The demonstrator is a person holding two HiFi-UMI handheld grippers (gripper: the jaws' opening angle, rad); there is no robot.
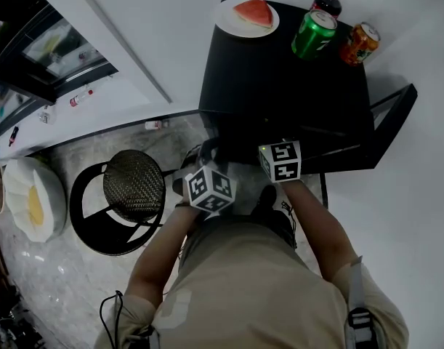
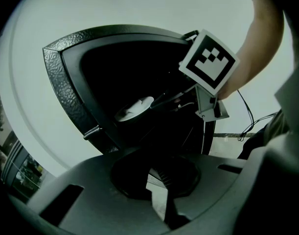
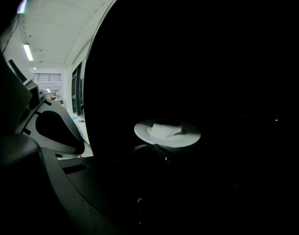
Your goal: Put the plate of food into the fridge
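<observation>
A black mini fridge [image 1: 280,71] stands in front of me with its door [image 1: 392,115] swung open to the right. Inside its dark compartment a white plate [image 3: 167,132] carries a pale wedge of food. My right gripper [image 3: 156,150] is shut on the plate's near rim. The left gripper view shows the same plate [image 2: 134,109] inside the fridge [image 2: 66,87], with the right gripper [image 2: 156,104] reaching in to it. My left gripper [image 2: 164,199] is shut with nothing in it, just outside the opening. In the head view the left gripper [image 1: 200,167] and the right gripper [image 1: 280,160] sit side by side at the fridge front.
On the fridge top stand another white plate with a watermelon slice [image 1: 247,14], a green can [image 1: 313,33], an orange can [image 1: 360,43] and a dark bottle with a red cap [image 1: 327,2]. A round black stool [image 1: 133,184] stands to my left, with a white cushioned seat [image 1: 33,198] beyond it.
</observation>
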